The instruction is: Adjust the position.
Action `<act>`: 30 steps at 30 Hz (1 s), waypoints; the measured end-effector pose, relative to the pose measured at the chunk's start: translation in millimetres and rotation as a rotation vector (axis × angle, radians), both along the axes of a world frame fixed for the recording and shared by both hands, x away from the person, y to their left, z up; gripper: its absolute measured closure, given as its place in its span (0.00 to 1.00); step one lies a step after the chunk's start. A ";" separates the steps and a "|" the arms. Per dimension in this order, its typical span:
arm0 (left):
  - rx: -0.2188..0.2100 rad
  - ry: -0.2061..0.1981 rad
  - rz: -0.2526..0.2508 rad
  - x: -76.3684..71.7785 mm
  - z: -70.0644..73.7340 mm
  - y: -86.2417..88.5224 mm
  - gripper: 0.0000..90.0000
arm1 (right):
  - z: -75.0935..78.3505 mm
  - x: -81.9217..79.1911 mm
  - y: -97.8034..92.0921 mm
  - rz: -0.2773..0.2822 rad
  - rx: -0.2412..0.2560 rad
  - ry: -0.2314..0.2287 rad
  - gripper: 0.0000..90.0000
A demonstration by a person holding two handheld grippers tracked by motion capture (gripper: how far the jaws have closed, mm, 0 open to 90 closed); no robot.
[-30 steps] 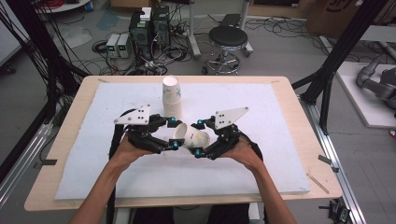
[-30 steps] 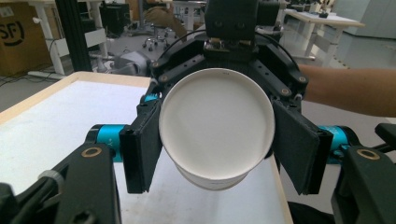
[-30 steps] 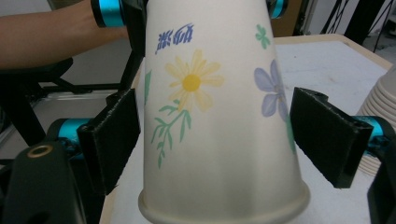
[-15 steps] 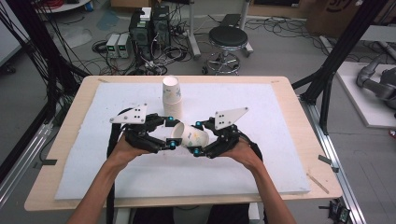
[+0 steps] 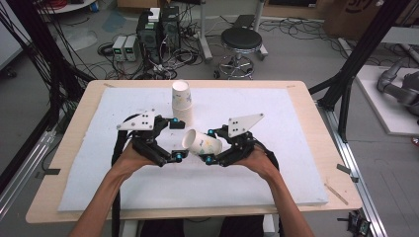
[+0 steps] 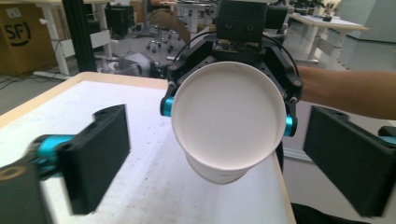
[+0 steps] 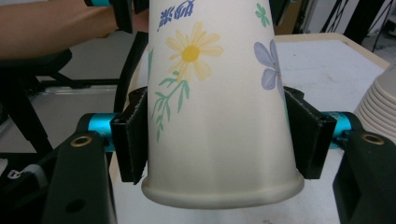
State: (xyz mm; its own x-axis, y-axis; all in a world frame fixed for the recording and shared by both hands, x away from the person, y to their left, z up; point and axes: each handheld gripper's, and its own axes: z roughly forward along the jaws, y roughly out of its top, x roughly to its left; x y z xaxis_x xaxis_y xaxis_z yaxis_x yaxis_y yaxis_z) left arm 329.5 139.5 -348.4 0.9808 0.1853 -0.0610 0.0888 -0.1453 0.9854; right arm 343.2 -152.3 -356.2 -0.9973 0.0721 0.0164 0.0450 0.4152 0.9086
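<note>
Worktop (image 5: 296,163): pale wood slab with a white foam mat over most of it, filling the middle of the high view; behind it, upper part of the frame, grey floor with tangled cables, two black PC towers (image 5: 159,27), a black stool (image 5: 240,40), black frame struts left and right. Stack of paper cups (image 5: 181,101) stands upside down on the mat, upper centre, just behind the hands. Loose floral cup (image 5: 201,143) sits mid-frame, off the mat, lying on its side in the air between the two hands, mouth toward frame left. Right claw (image 5: 211,146) is closed on that cup: in the right gripper view both pads press the cup wall just above the rolled base rim, one each side, cup tapering away from the camera. Left claw (image 5: 177,139) is spread wide and carries nothing; in the left gripper view its pads (image 6: 95,156) sit either side of the open cup mouth, well clear of it. Step in hand looks like a handover or a re-grip, my read only. To do it well: keep the right grip steady and light, paper wall dents easily; bring the left claw in square around the rim end, centre it before closing, close on the wall not the lip; release the right side only once the left holds. Risk: squeezing from both ends ovalises the cup.
</note>
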 end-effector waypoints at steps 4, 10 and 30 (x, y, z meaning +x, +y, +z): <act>0.065 -0.003 0.002 -2.0 2.8 3.3 0.07 | 0.1 -0.4 -1.3 -0.021 -0.026 0.000 0.37; 0.343 -0.036 0.000 -2.4 15.7 0.7 0.07 | 1.2 -2.0 0.3 -0.041 -0.142 0.003 0.37; 0.756 0.020 -0.082 10.5 20.0 -34.2 0.08 | 26.2 -3.7 36.4 -0.016 -0.569 -0.051 0.36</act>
